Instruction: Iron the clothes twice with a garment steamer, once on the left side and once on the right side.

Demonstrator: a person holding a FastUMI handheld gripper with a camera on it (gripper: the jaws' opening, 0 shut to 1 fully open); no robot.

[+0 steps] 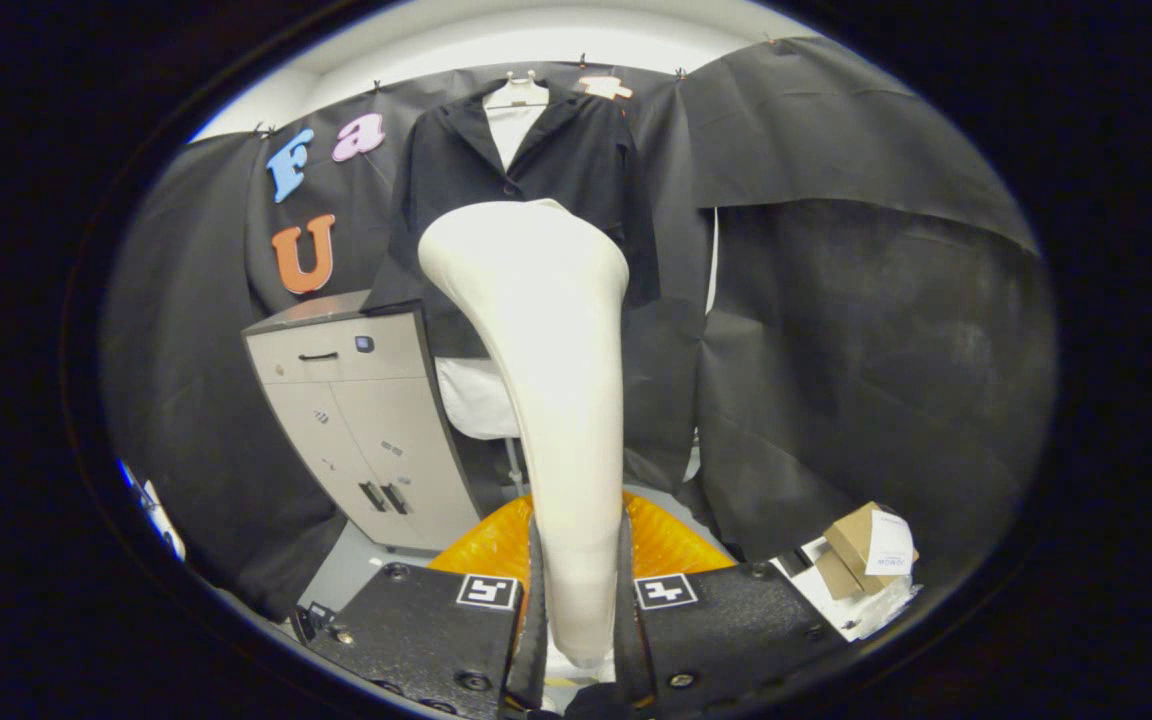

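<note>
- Both fingers [534, 600] of the gripper [578, 610] are pressing on the steamer [546, 380], clamping its handle low down while its wide head is rising up ahead of them.
- The steamer is looking like hard, smooth plastic: stiff, probably slippery and top-heavy, so a grip low on the narrow handle is likely the surest hold, though the head may be prone to swinging.
- The jacket [576, 160] is hanging on a hanger [516, 93] against the booth wall, beyond the steamer head and well apart from it; a white shirt [511, 130] is showing inside it.
- The cloth is looking soft and limp, so it will probably be giving way under the head rather than resisting.
- A grey cabinet [366, 420] is standing just left of the jacket, crowding its left side.
- An orange thing [676, 545] is lying just ahead of the fingers; what it is I cannot tell.
- Some cardboard boxes [861, 550] are sitting low to the right.
</note>
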